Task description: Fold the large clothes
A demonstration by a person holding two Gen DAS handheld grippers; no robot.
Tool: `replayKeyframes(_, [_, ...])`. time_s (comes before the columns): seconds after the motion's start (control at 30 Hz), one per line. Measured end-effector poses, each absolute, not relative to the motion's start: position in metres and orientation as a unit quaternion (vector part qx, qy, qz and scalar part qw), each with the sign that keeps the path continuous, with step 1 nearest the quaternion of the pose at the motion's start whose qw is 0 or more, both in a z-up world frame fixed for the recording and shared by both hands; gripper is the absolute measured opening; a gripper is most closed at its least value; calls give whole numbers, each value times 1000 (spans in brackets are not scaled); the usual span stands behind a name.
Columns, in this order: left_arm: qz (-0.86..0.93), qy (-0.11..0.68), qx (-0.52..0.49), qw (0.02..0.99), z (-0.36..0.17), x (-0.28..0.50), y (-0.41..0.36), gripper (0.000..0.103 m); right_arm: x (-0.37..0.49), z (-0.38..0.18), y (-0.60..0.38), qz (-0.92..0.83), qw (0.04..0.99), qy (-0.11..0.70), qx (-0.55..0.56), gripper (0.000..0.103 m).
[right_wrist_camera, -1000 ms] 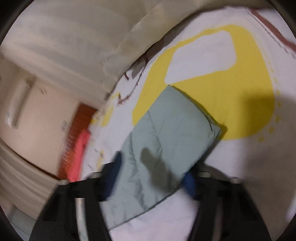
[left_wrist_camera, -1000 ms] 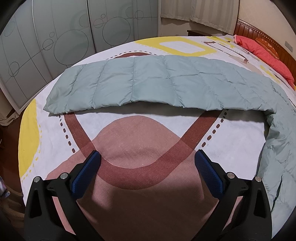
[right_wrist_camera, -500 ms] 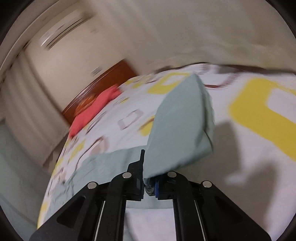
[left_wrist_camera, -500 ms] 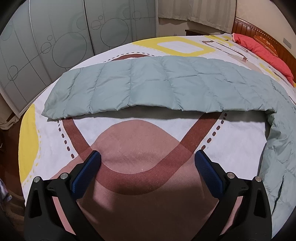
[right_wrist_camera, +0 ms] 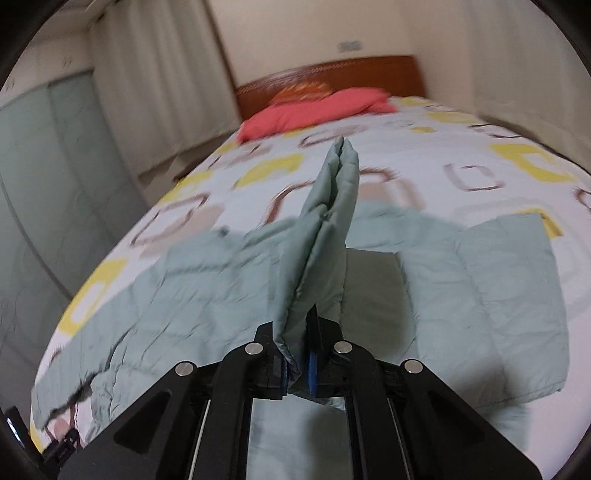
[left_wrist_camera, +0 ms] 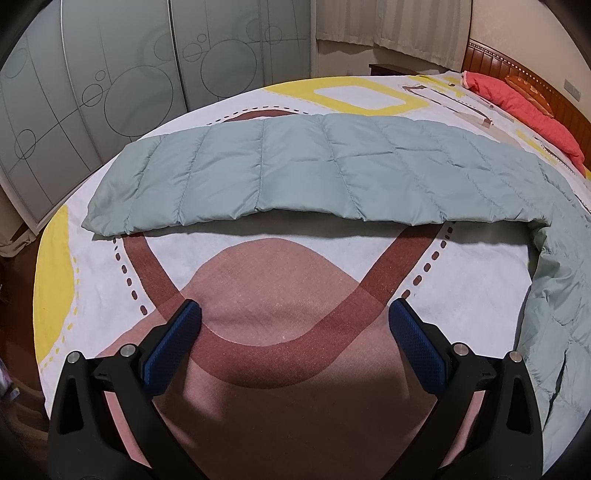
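Note:
A pale green quilted garment (left_wrist_camera: 314, 173) lies across the patterned bed. In the left wrist view it is a long folded band, with more of it running down the right side. My left gripper (left_wrist_camera: 293, 325) is open and empty above the bedspread, short of the garment's near edge. My right gripper (right_wrist_camera: 297, 354) is shut on a doubled-up end of the garment (right_wrist_camera: 325, 229) and holds it raised above the rest of the cloth, which spreads flat on the bed below.
The bedspread (left_wrist_camera: 266, 295) is white with yellow and brown shapes. A red pillow (left_wrist_camera: 524, 110) lies at the wooden headboard (right_wrist_camera: 332, 77). Frosted wardrobe doors (left_wrist_camera: 110, 85) stand beyond the bed's far side, curtains (left_wrist_camera: 388, 29) behind.
My right gripper closed on the garment's end, lifted it and swung round toward the headboard. The left gripper stayed open and shifted only slightly.

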State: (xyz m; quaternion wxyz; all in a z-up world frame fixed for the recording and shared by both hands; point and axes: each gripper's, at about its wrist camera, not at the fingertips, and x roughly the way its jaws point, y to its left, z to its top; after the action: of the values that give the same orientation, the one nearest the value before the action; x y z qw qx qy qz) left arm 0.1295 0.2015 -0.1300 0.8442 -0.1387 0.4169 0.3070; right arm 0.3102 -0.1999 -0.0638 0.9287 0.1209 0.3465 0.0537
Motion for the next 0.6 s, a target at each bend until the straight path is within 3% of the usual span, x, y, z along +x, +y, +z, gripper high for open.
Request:
replayKeyframes(0.33, [308, 417, -138, 844, -130, 129, 201, 101, 324, -108, -119, 117, 899, 422, 33, 7])
replayKeyframes(0.43, [308, 417, -137, 844, -130, 129, 201, 101, 325, -112, -107, 130, 891, 435, 19, 12])
replayKeyframes(0.53, [308, 417, -137, 844, -130, 129, 201, 101, 324, -112, -102, 146, 888, 435, 24, 40])
replayKeyframes(0.57, [308, 417, -137, 844, -130, 129, 201, 101, 322, -111, -101, 158, 886, 435, 34, 58])
replayKeyframes(0.6, [308, 417, -137, 844, -130, 129, 201, 101, 321, -111, -99, 167, 885, 434, 39, 64])
